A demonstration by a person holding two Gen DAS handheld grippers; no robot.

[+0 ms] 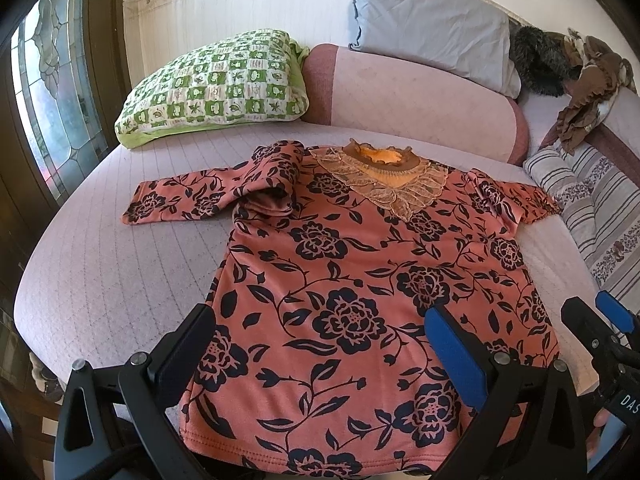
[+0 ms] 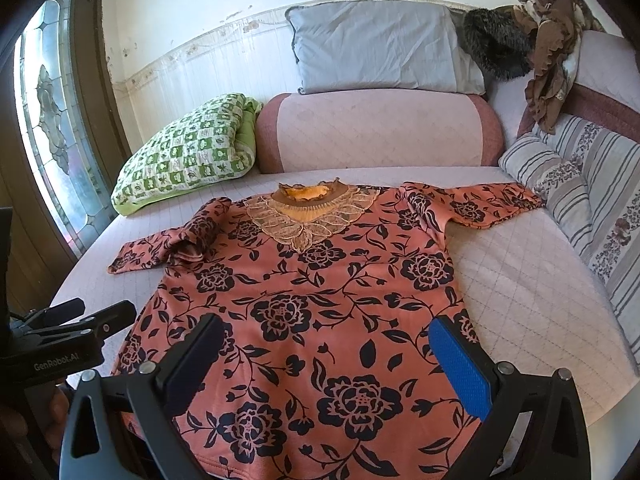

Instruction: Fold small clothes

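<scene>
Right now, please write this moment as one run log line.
stage: before first fold | floral top: flat on bed, one sleeve bunched | left gripper: open | right gripper: open

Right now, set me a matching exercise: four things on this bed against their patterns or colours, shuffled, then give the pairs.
Things:
1. top
2. quilt
3. pillow
4. cushion

Looks:
A. plain grey-blue
B. green and white checks
C. pale with dark stripes and flower bands
D. salmon with dark flowers, lace collar

Pairs: 1-D, 2-B, 3-A, 4-C.

The left gripper and right gripper both hover open over the top's hem.
</scene>
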